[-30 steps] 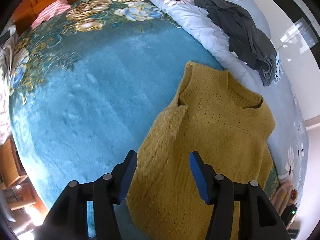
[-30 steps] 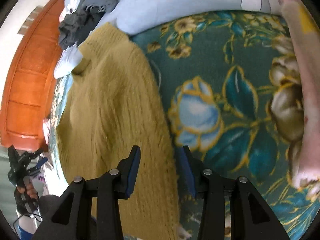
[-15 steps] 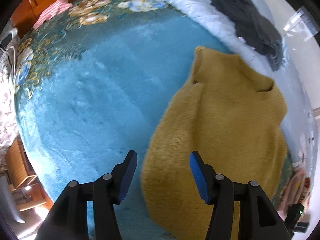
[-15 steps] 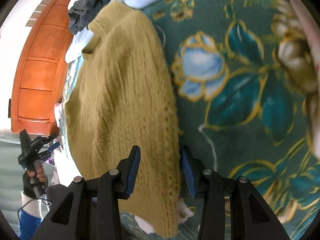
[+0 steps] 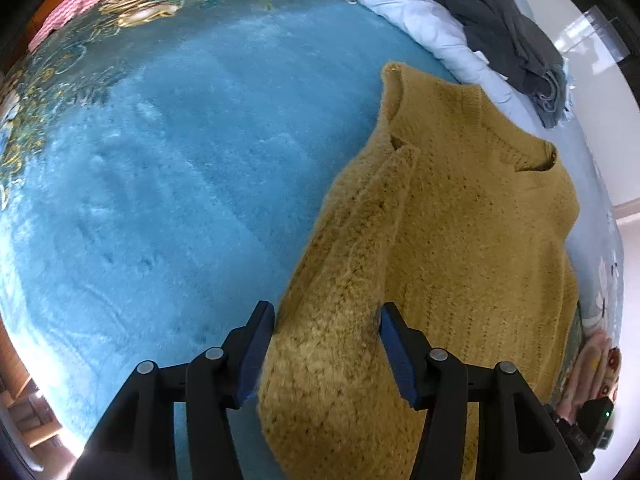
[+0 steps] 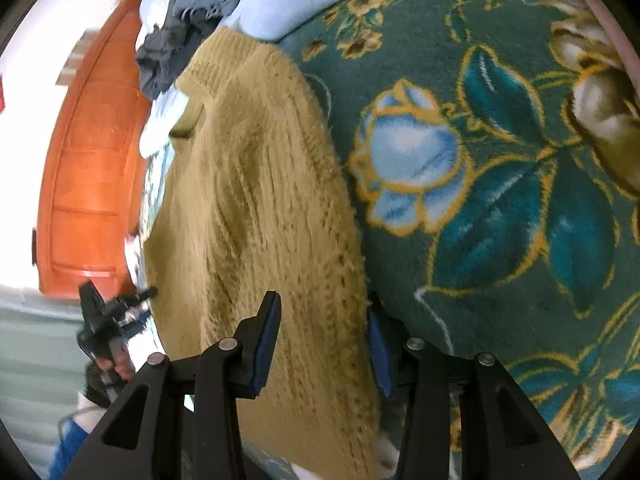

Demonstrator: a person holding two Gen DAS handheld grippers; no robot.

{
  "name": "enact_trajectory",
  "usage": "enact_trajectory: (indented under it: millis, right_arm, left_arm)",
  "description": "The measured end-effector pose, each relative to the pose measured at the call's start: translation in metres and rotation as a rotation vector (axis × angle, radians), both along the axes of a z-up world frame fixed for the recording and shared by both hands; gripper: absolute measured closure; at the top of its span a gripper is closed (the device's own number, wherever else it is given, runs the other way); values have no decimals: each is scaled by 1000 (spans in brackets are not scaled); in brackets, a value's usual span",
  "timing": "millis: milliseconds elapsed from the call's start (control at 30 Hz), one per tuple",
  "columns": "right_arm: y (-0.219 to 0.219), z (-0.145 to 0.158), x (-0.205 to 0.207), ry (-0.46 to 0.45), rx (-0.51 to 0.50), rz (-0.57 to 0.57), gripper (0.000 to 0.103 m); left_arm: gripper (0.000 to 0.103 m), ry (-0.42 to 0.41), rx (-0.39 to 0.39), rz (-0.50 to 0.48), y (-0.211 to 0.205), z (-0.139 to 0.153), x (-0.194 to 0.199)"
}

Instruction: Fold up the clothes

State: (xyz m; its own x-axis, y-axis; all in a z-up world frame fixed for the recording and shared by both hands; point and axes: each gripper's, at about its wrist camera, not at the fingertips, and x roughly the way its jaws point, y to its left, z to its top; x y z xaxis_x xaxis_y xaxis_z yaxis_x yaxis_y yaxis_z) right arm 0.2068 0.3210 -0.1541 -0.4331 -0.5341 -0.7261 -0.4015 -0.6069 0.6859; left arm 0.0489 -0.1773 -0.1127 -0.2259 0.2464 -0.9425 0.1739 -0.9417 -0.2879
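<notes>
The bed is dressed in a plush teal blanket with a floral border (image 5: 168, 184), and that broad flat pile is plainly the folding surface: everything else has been pushed to the edges. A pale blue floral quilt (image 5: 404, 8) lies bunched along the far side, with a heap of dark grey clothing (image 5: 500, 28) dumped on top of it, probably waiting its turn. An orange wooden wardrobe (image 6: 92, 168) stands beyond the bed.

The mustard-yellow knitted sweater (image 5: 472, 240) lies spread on the blanket with its neckline towards the quilt. Its body is flat, and one sleeve (image 5: 352, 264) is already turned in along the body rather than sticking out sideways, which looks like the first stage of narrowing it into a strip.

Each gripper has come in at the hem end, one to a side, which makes sense if the lower half is to be lifted up towards the collar. The left gripper (image 5: 326, 354) has its blue pads spread wide with the end of the sleeve lying between them; they do not appear to be pinching it. The right gripper (image 6: 322, 346) is likewise parted, straddling the sweater's long side edge where it meets the floral border, with the knit between the pads but slack. I would judge both to be lining up for a pinch, not yet gripping.
</notes>
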Motion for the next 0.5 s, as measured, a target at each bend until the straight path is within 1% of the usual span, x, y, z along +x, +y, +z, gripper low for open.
enact_trajectory:
  millis: [33, 67, 100, 133, 167, 200, 233, 267, 300, 333, 367, 400, 433, 467, 500]
  right_arm:
    - [1, 0, 0, 2, -10, -13, 60]
    - [2, 0, 1, 2, -12, -19, 60]
    - [2, 0, 1, 1, -14, -24, 60]
    - [1, 0, 1, 0, -11, -25, 60]
    - [0, 1, 0, -1, -8, -24, 60]
    - [0, 2, 0, 0, -7, -24, 59]
    - [-1, 3, 0, 4, -11, -26, 59]
    - [-1, 4, 0, 7, -20, -31, 60]
    - [-3, 5, -1, 10, -36, -35, 66]
    - [-5, 7, -1, 15, -48, -35, 71]
    - [-7, 12, -1, 28, -48, -23, 82]
    - [-9, 17, -1, 41, -49, -10, 91]
    - [-10, 23, 0, 53, -49, 3, 91]
    - [-12, 28, 0, 66, -48, 16, 91]
    - [-14, 32, -2, 71, -37, 27, 91]
  left_arm:
    - [53, 14, 16, -8, 0, 0, 0]
    - [64, 27, 32, -15, 0, 1, -1]
    - [69, 30, 45, -19, 0, 1, -1]
    - [77, 34, 59, -23, 0, 1, -1]
    - [84, 39, 71, -32, 1, 1, -1]
    - [88, 39, 76, -43, 2, 1, -1]
    - [89, 41, 82, -51, 2, 2, -1]
    - [90, 52, 102, -40, -1, 4, -1]
    - [91, 62, 124, -25, -4, 6, -1]
    - [91, 73, 160, 19, -15, 8, -1]
    - [91, 84, 197, 63, -25, 9, -2]
    - [91, 94, 230, 107, -36, 10, -2]
    - [91, 92, 235, 148, -47, 10, -2]
    - [91, 78, 226, 188, -60, 6, -1]
    - [91, 52, 218, 207, -66, 0, -1]
